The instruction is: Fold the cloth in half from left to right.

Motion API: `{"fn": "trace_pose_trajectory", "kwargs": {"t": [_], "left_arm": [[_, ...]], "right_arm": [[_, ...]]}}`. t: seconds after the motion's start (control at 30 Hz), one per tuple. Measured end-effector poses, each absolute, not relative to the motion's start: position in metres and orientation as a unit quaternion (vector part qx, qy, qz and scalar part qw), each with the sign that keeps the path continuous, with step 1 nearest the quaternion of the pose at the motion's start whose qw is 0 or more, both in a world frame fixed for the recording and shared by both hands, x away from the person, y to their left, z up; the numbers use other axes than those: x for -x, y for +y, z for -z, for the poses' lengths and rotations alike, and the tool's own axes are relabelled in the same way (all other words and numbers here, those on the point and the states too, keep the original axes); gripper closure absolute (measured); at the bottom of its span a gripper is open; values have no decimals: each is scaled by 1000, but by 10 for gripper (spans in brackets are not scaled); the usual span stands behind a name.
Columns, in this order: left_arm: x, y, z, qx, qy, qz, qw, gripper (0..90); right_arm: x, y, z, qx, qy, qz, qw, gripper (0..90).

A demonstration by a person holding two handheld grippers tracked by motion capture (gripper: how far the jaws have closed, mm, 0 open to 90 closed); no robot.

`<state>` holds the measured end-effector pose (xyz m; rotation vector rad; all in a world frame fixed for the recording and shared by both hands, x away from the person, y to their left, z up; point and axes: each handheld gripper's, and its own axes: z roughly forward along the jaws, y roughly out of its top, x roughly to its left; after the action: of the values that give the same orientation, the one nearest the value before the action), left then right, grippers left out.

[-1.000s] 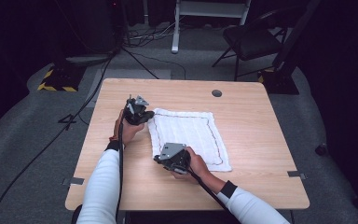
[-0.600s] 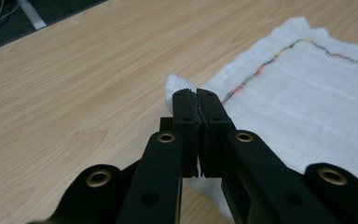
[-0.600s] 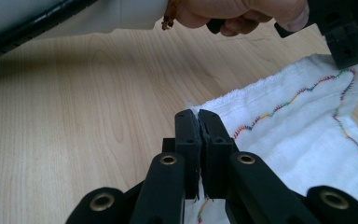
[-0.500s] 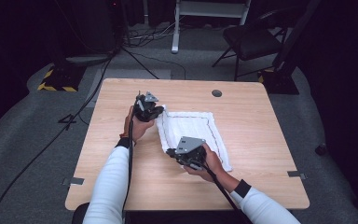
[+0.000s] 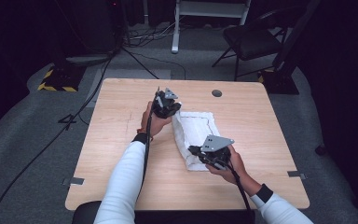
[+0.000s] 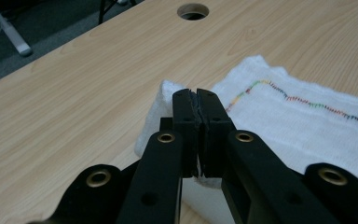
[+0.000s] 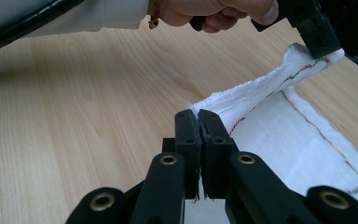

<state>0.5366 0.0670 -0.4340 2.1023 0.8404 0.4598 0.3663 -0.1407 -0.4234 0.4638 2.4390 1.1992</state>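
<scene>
White cloth (image 5: 196, 136), one piece, lay on the wooden table (image 5: 261, 140) a little right of centre, its left side lifted and folded over toward the right so that it formed a narrow band. Its long axis ran from the far edge of the table toward the near edge, slanting slightly to the right as it came nearer the person. A line of many-coloured stitching (image 6: 307, 103) followed the border of the cloth.

Two claws were in use. The left claw (image 5: 171, 108) was at the far end of the band, its jaws pressed together on the far corner of the cloth, which it held raised off the table; in the left gripper view the white fabric bulged out just past the closed jaw tips. The right claw (image 5: 196, 150) was at the near end, jaws likewise closed on the near corner of the same lifted edge. In the right gripper view the raised fold ran from those jaws up to the left claw (image 7: 318, 39), held by the person's left hand (image 7: 214, 11).

One round hole (image 5: 216, 93) sat in the table near its far edge, well apart from the cloth.
</scene>
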Motion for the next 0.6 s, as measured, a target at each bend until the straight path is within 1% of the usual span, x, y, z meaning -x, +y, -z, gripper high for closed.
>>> {"fn": "trace_pose_trajectory", "kwargs": {"t": [0.17,0.23,0.33,0.37,0.43,0.6], "left_arm": [[-541,39,434,-840,317,-181,402,872],[-542,35,434,-841,315,-183,401,872],[-543,18,437,-846,306,-176,400,872],[-543,18,437,-846,306,-176,400,872],[-545,5,439,-850,297,-173,398,872],[-546,-13,441,-855,289,-170,396,872]], "right_arm": [[-365,-166,423,-187,862,-428,197,875],[-364,-170,424,-191,861,-428,198,875],[-363,-187,425,-204,858,-425,202,875],[-363,-191,426,-208,858,-426,200,875],[-361,-198,427,-213,858,-421,202,875],[-358,-210,429,-222,857,-416,206,875]]}}
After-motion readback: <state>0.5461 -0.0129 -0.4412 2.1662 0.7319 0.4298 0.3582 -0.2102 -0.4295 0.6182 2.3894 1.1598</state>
